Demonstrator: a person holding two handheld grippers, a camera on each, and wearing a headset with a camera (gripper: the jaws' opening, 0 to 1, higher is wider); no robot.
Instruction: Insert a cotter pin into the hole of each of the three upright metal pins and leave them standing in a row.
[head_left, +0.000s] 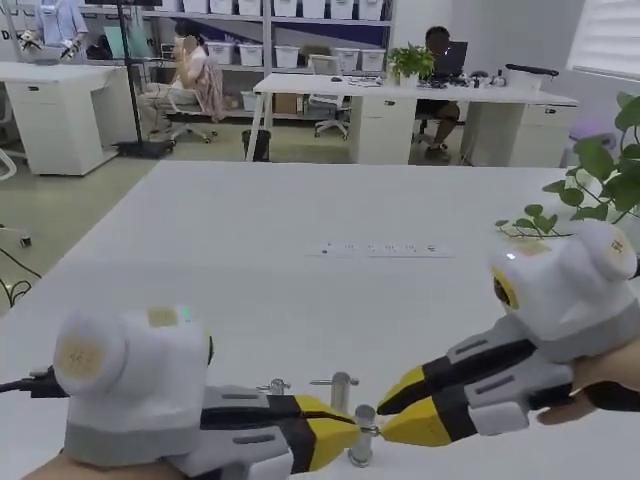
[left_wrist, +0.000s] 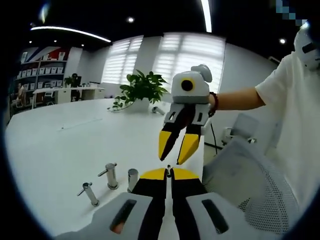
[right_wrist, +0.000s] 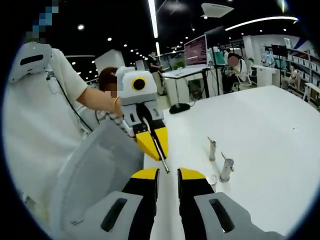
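Open-plan office, part lab-type workspace. Big white table (head_left: 300, 230) up front. Behind it are white desks (head_left: 420, 95) w/ rolling office chairs (head_left: 330, 105), a person (head_left: 440, 50) seated at one desk, and a potted plant (head_left: 410, 62). Back wall has shelves (head_left: 320, 18) packed w/ white storage bins (head_left: 255, 52). Windows w/ slatted blinds (left_wrist: 190, 57), strip lights (right_wrist: 152, 17) & recessed spots in a dark ceiling. Monitor (right_wrist: 196, 50) on a far desk, mesh-back chair (right_wrist: 95, 165) close by.
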